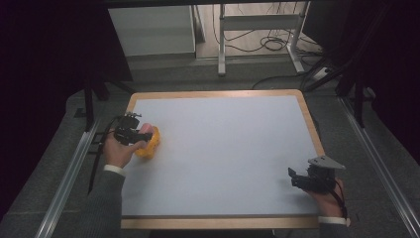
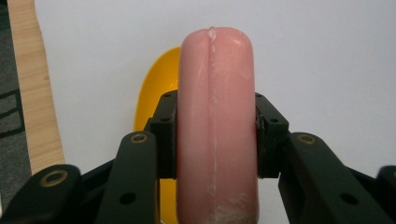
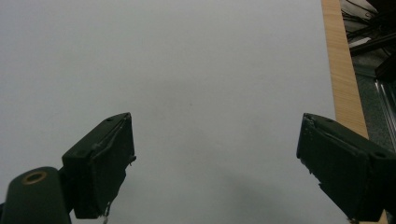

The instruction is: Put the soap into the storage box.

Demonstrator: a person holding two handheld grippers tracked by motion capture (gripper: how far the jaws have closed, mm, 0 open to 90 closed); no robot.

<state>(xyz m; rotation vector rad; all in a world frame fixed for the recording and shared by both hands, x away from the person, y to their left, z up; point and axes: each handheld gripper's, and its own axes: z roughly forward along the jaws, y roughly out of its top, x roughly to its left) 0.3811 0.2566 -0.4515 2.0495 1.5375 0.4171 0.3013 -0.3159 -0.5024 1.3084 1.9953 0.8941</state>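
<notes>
I am at a big table [image 1: 218,148] with a pale grey top and a wooden rim. It is the biggest thing here. In the right gripper view I see its plain top and a strip of its wooden edge.

My two hands come in from the near side. They are well apart, one near each side of the table.

My left gripper [image 1: 134,133] is near the table's left edge, about halfway up it. It is clamped on a pink sausage [image 2: 215,126]. In the left gripper view the sausage stands up between my two black jaws. One pad [image 2: 164,140] presses on its left side and the other presses on its right side. The sausage pokes out well past the jaws, and its round tip is at the top. A pale line runs down its middle.

Just behind the sausage is a yellow bowl [image 2: 154,93]. I see its curved rim to the left of the sausage and a bit lower down, between the jaws. From the high view the bowl [image 1: 151,144] is right beside my left gripper, and the sausage [image 1: 146,128] shows as a small pink spot at its top edge. I cannot tell if the sausage touches the bowl.

My right gripper [image 1: 303,179] is near the table's front right corner. Its jaws are wide apart, with bare table between them.
</notes>
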